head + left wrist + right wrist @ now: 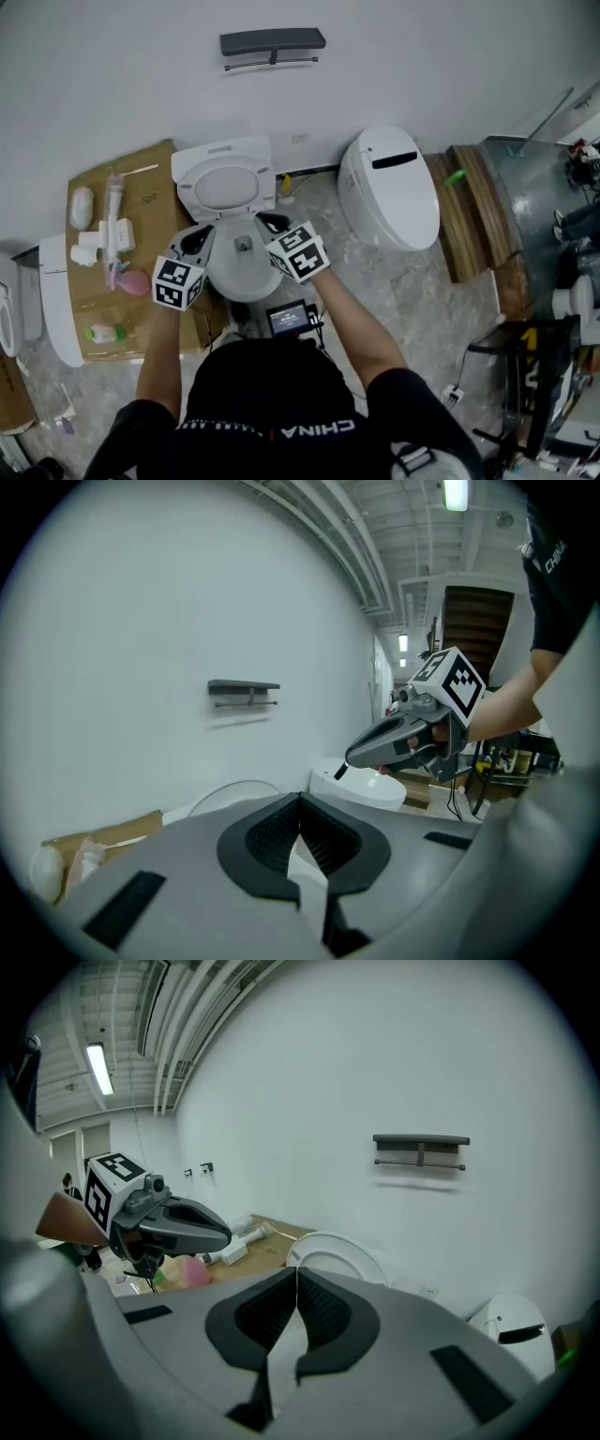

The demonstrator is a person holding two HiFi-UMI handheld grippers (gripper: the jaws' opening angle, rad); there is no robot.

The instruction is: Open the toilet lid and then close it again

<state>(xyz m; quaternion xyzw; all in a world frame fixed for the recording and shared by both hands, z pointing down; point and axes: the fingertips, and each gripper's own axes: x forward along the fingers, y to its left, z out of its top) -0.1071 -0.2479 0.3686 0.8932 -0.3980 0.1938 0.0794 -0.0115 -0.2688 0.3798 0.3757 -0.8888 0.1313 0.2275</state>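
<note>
The toilet lid [225, 185] stands raised, leaning back toward the white wall [422, 66] behind the toilet, so the bowl [246, 289] lies uncovered. In the right gripper view the lid shows as an upright white oval just beyond that tool's tips.

Both tools hang over the bowl, in front of the lid and not touching it. The left tool [200, 236] is over the bowl's left rim and the right tool [274, 225] over its right rim, with the bowl's middle between them. Each tool's jaws are pressed together with nothing between the pads. Each marker cube sits behind its jaws, nearer the person, whose bare forearms reach in from the front of the toilet.

To the left of the toilet a sheet of cardboard [150, 202] lies on the floor, carrying a pink bottle [138, 282] and several white items too small to make out. To the right of the toilet a second toilet [389, 192] sits with its lid down, and beyond it lie wooden planks [469, 206]. High on the wall above the toilet hangs a dark shelf [272, 41] with a rail beneath it.
</note>
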